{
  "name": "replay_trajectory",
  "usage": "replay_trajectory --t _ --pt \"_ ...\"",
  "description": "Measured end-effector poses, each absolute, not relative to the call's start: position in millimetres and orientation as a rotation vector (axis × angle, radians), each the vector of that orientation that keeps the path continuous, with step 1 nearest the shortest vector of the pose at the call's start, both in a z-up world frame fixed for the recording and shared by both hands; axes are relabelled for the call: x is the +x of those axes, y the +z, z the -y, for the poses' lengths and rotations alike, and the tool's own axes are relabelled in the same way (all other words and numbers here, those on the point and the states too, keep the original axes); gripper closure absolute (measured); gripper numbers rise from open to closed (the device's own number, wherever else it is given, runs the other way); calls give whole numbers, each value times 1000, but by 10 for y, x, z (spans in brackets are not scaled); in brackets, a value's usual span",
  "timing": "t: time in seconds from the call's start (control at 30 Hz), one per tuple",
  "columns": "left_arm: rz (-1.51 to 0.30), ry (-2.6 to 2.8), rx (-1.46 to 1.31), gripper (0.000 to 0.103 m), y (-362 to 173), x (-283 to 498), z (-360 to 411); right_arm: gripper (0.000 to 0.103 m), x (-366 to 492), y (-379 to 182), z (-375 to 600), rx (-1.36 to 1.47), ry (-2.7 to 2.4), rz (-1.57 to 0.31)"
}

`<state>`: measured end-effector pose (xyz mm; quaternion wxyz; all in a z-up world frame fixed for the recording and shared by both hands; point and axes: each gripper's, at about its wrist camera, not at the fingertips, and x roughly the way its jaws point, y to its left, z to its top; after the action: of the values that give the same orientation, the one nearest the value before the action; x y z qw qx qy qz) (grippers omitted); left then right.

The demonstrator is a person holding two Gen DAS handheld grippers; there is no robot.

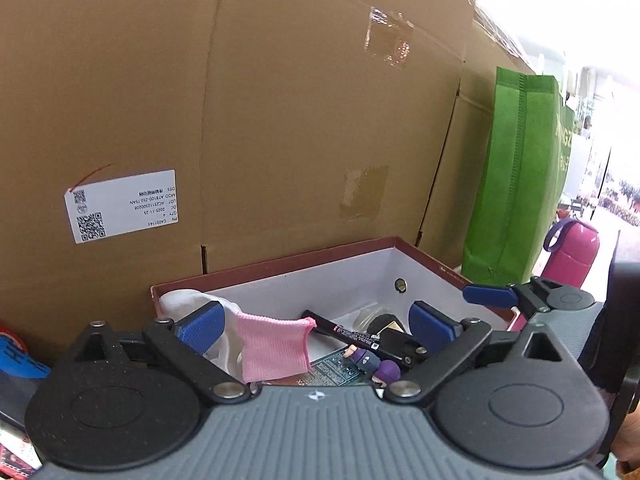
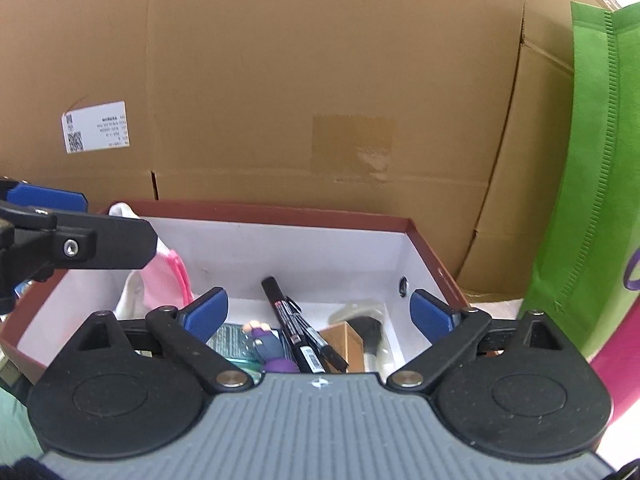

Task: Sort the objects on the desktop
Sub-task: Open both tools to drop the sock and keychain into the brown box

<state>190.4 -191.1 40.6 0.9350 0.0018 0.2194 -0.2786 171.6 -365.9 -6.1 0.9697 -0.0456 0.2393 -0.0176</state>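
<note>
Cardboard carton (image 2: 320,80): fills the background behind everything, brown, with a white printed label (image 1: 122,206) on its left part.
Green bag (image 2: 592,184): non-woven, stands upright to the right of the carton.
Shoebox (image 2: 280,212): open, dark red outside and white inside, set just in front of the carton; it holds the sorted things.
Pink bottle (image 1: 574,254): with a purple loop, right of the green bag.
Left gripper (image 1: 316,328): jaws spread wide, nothing between the blue pads; it hangs over the left part of the shoebox.
Right gripper (image 2: 320,314): jaws wide apart and empty, over the right part of the shoebox.
White and pink cloth (image 1: 276,346): heaped in the left end of the shoebox.
Black marker pens (image 2: 294,328): two, lying side by side mid-box.
Makeup brush (image 2: 370,330): on the box floor to the right, beside a small brown carton (image 2: 340,338).
Purple toy figure (image 2: 266,344): lies on a teal card (image 2: 230,340), left of the pens.
</note>
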Motion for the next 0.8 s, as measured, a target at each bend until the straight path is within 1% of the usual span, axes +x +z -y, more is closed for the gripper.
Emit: replay_trajectory --t 0.2,0.43,0.8 --pt "-418 -554 41 2 465 1760 1939 8 1591 -11 3661 -80 -56 -478" --pt "-424 -558 65 2 535 1563 1950 8 1377 102 3585 -75 -52 -456" --pt "-459 -469 43 2 649 1095 1688 7 937 273 3294 -86 -16 -426"
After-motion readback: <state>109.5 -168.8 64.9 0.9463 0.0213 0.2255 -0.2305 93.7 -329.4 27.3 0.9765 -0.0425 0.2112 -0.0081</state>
